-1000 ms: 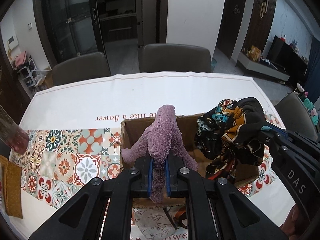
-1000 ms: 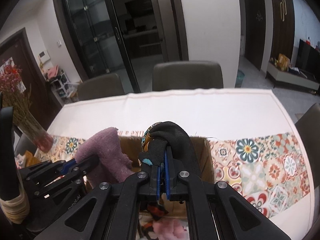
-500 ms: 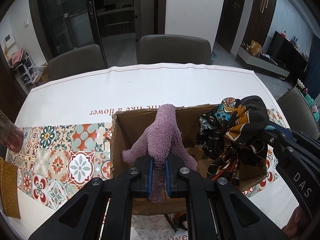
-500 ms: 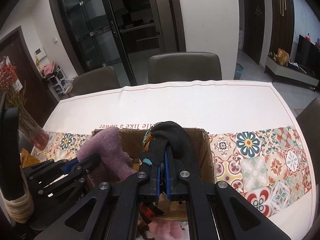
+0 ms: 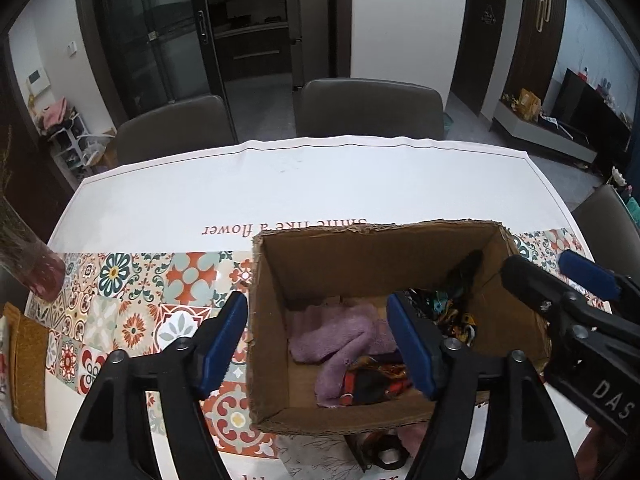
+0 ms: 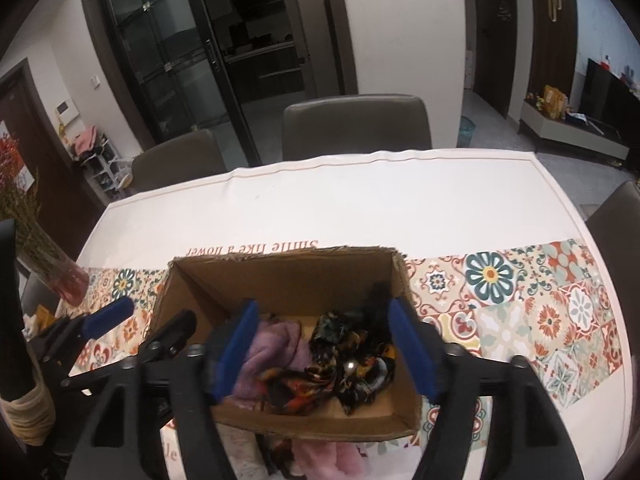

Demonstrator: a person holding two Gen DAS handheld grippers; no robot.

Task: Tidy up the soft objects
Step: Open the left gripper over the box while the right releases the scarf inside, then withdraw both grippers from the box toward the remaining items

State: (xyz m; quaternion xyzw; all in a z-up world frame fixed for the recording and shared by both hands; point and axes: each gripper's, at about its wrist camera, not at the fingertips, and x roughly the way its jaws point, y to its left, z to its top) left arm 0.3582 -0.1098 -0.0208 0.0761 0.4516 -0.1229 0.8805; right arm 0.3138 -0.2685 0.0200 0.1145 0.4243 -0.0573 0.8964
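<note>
Both the left gripper (image 5: 316, 344) and right gripper (image 6: 322, 350), jaws just opened and empty, hover over the cardboard box (image 5: 360, 254), with more soft items (image 6: 348, 458) at the tabletop's near edge, directly beneath both.

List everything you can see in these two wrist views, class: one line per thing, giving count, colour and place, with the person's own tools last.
Cardboard box: one, brown, open-topped, on the tiled band of the tablecloth.
Fuzzy cloth: one, purple, inside the box, left part.
Patterned scarf: one, black with orange and teal, inside the box, right part.
Tablecloth: one, white with a colourful tile band, covering the table.
Vase: one, pink, dried stems, table's left edge.
Chairs: two grey at the far side; a third at the right edge.
Mat: one, mustard, near left.
Pink fluffy item: one, in front of the box.
Left gripper: one, black, blue pads, jaws just opened, empty.
Right gripper: one, same, jaws just opened, empty.
</note>
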